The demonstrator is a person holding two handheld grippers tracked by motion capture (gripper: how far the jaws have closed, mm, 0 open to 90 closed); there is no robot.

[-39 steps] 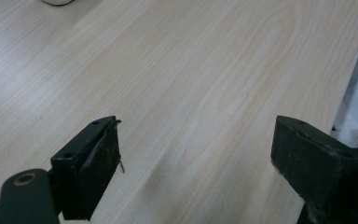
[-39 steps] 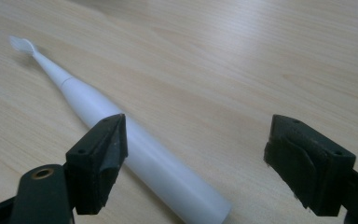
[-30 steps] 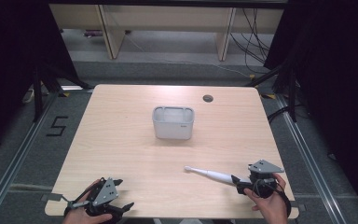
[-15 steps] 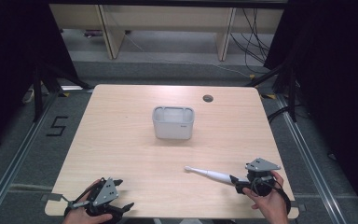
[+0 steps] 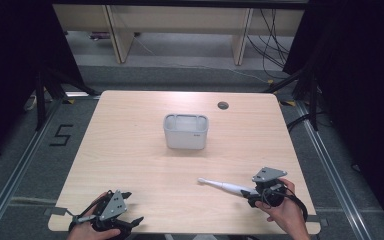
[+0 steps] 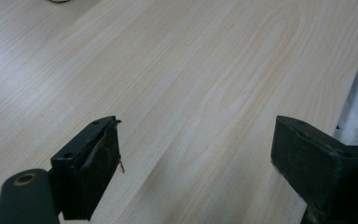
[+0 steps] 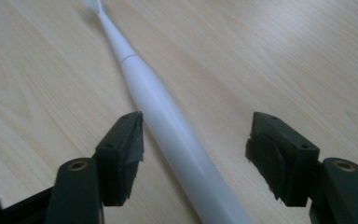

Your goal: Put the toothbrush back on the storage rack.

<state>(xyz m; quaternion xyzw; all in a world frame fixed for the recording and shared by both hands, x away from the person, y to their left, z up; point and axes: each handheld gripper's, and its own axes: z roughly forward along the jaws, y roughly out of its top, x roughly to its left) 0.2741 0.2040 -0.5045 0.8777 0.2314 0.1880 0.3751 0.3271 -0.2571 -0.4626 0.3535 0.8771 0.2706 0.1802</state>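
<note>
A white electric toothbrush lies flat on the wooden table, head pointing left. My right gripper sits at its handle end, near the table's front right. In the right gripper view the toothbrush runs between the open jaws, close to the left one, and neither jaw touches it. A white rectangular bin stands upright at the table's middle. My left gripper rests at the front left edge, open, with bare wood between its jaws.
A small dark round grommet is set in the table near the back right. Grey floor with rails surrounds the table, and a "5" mark lies on the floor at left. Shelving legs and cables stand behind.
</note>
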